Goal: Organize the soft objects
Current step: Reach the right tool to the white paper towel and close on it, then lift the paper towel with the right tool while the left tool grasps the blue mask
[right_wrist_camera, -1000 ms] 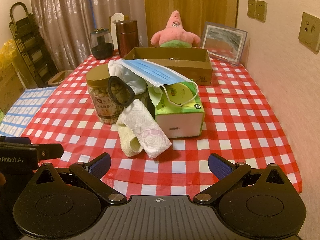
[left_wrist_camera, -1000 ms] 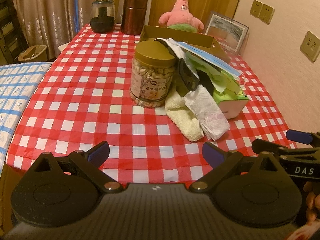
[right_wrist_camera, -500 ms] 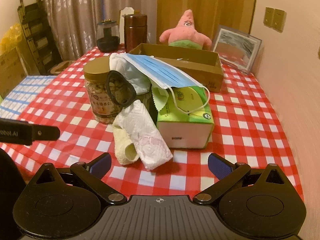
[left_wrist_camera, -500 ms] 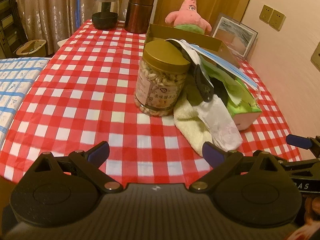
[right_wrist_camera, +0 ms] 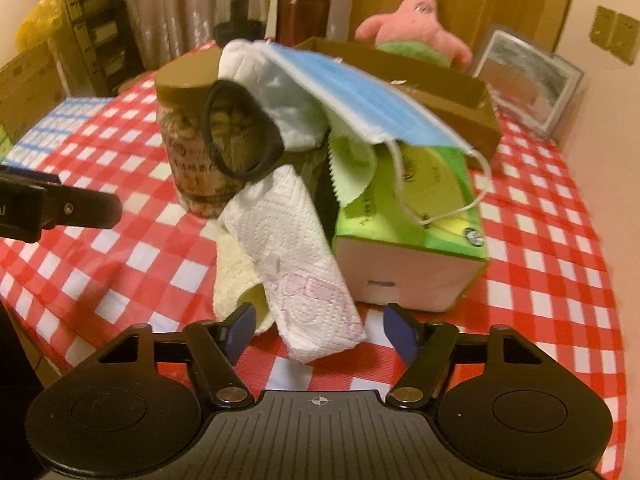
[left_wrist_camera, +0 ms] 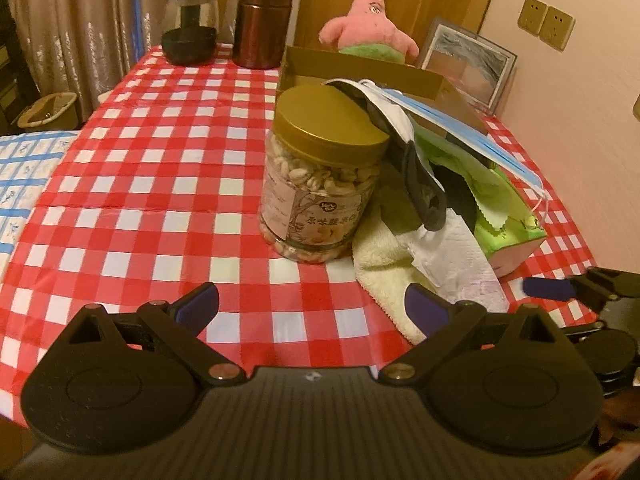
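Centrally, both views: a heap of soft items on a red-checked tablecloth (left_wrist_camera: 152, 168).

- Blue face mask (right_wrist_camera: 360, 100), draped over the top of the heap, ear loop hanging onto the green tissue box (right_wrist_camera: 412, 240).
- White cloth (right_wrist_camera: 288, 108), upper centre, under the mask.
- Black loop band (right_wrist_camera: 240, 132), hanging in front of the gold-lidded nut jar (left_wrist_camera: 320, 184).
- Paper towel (right_wrist_camera: 296, 256) sloping down to the cloth, lying on a cream towel (left_wrist_camera: 384, 268).
- Green pinked-edge cloth (right_wrist_camera: 352, 164), clear in the right wrist view only.
- Cardboard box (left_wrist_camera: 360, 76) behind the heap; pink star plush (left_wrist_camera: 370, 20) beyond it; framed picture (left_wrist_camera: 468, 60) at upper right.
- Left wrist view alone: a dark canister (left_wrist_camera: 262, 20) and a glass jar (left_wrist_camera: 190, 26), upper left, shown clearly.

Left gripper (left_wrist_camera: 312, 308): jaws wide apart, holding nothing, low centre, short of the jar.
Right gripper (right_wrist_camera: 320, 330): jaws parted either side of the paper towel's lower end, gripping nothing.
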`<state>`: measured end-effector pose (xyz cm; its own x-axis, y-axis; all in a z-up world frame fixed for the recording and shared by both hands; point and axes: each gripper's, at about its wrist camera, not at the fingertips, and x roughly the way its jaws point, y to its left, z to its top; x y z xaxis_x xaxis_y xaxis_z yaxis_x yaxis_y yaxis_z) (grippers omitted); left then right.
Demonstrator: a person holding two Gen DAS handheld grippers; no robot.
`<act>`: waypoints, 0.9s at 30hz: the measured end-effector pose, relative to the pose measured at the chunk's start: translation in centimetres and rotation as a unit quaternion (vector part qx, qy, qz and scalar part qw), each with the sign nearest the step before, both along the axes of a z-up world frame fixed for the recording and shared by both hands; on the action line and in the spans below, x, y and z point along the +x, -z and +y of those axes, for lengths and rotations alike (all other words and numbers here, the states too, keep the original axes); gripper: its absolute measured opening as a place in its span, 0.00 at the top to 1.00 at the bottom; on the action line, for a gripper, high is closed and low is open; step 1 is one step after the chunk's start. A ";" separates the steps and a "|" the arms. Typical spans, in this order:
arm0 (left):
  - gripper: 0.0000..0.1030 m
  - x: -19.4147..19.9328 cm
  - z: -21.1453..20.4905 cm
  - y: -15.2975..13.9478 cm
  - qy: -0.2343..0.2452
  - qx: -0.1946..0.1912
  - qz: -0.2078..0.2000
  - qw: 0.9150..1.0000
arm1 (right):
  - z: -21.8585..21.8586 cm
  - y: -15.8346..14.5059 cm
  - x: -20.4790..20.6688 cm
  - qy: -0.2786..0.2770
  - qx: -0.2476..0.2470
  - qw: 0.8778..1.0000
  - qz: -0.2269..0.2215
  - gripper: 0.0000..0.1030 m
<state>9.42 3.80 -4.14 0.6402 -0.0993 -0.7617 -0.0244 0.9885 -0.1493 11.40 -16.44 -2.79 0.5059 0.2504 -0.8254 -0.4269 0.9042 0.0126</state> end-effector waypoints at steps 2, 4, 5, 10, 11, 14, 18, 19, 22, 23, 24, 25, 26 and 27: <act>0.04 0.4 0.0 0.4 0.005 -0.002 0.008 1.000 | 0.4 0.4 0.3 -0.007 -0.003 1.000 0.002 0.35; 0.04 0.6 0.0 0.7 0.006 -0.005 0.015 1.000 | 0.8 0.7 0.6 -0.014 -0.012 1.000 -0.003 0.35; 0.04 0.7 0.0 0.9 0.005 -0.006 0.018 1.000 | 1.1 0.8 0.7 -0.018 -0.016 1.000 -0.006 0.36; 0.04 1.0 0.1 1.1 0.006 -0.012 0.024 1.000 | 1.2 1.4 1.4 -0.027 -0.020 0.999 0.002 0.46; 0.04 1.0 0.2 1.1 0.006 -0.014 0.025 1.000 | 1.3 1.5 1.4 -0.029 -0.021 0.999 0.004 0.50; 0.04 1.0 0.2 1.2 0.007 -0.017 0.026 0.999 | 1.4 1.6 1.5 -0.032 -0.027 0.999 0.003 0.59; 0.04 0.9 0.2 1.2 0.009 -0.020 0.028 0.999 | 1.5 1.2 1.1 -0.035 -0.032 0.999 -0.004 0.71; 0.04 0.9 0.2 1.1 0.009 -0.020 0.028 0.999 | 1.5 1.0 1.0 -0.034 -0.032 0.999 -0.005 0.73; 0.04 0.7 0.1 1.1 0.011 -0.024 0.028 0.999 | 1.4 0.5 0.3 -0.030 -0.025 0.999 -0.008 0.80; 0.04 0.7 0.1 1.0 0.012 -0.025 0.028 0.999 | 1.3 0.3 0.0 -0.027 -0.021 0.999 -0.008 0.82; 0.04 0.6 0.1 1.0 0.014 -0.026 0.027 0.999 | 1.1 0.0 -0.2 -0.021 -0.017 1.000 -0.009 0.83; 0.04 0.5 0.0 0.9 0.017 -0.028 0.026 0.999 | 0.9 -0.2 -0.5 -0.015 -0.010 1.000 -0.009 0.83; 0.05 0.5 -0.1 0.9 0.019 -0.029 0.025 0.999 | 0.6 -0.5 -0.8 -0.008 -0.003 1.000 -0.009 0.84; 0.05 0.4 -0.2 0.9 0.022 -0.029 0.025 0.999 | 0.4 -0.8 -1.1 -0.003 0.001 1.000 -0.009 0.84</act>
<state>9.82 3.61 -5.01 0.5956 -0.1723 -0.7846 0.0110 0.9784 -0.2064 10.33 -16.03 -1.96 0.5186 0.2554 -0.8159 -0.4317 0.9020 0.0080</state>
